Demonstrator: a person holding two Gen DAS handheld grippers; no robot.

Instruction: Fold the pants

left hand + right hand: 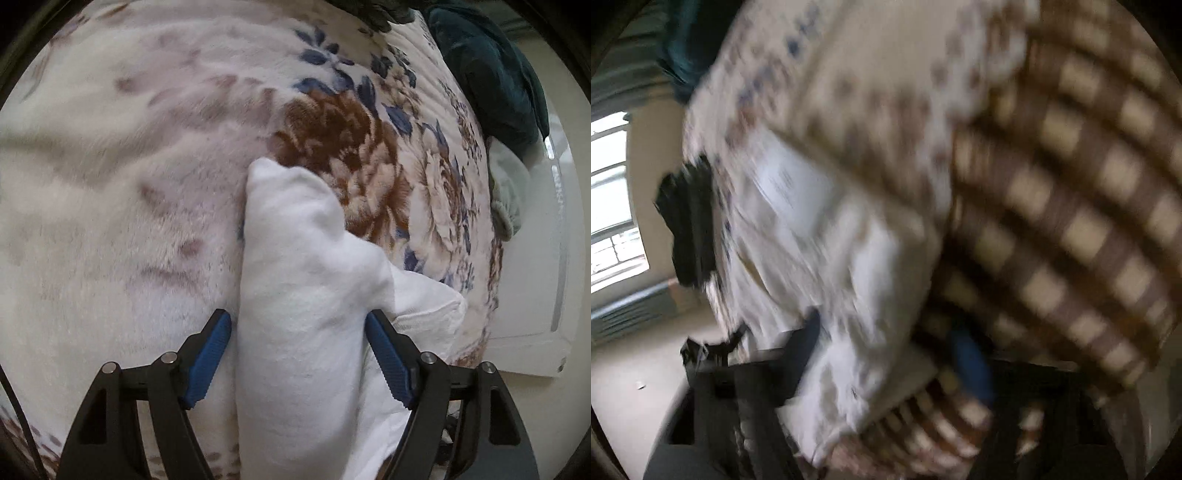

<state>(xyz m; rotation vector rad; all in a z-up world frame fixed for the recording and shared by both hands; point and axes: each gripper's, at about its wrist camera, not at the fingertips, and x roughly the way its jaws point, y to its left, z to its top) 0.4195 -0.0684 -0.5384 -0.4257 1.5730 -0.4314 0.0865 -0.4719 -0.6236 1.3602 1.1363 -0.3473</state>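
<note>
The white pants (295,258) lie as a long folded bundle on a plush floral blanket (110,147). My left gripper (298,319) straddles the near part of the bundle, its blue pads (210,358) standing wide on either side. A thin gap shows at the left pad, so the gripper is open. The right wrist view is heavily blurred. There the white pants (812,240) run between the fingers of my right gripper (890,350), which stand apart. Whether its pads press on the cloth is lost in the blur.
A dark teal garment (491,66) and a grey-green cloth (506,192) sit at the bed's right edge, beside a white panel (528,295). In the right wrist view a brown plaid blanket (1071,221) lies right of the pants, with a black object (690,221), a window (609,203) and floor (646,369) to the left.
</note>
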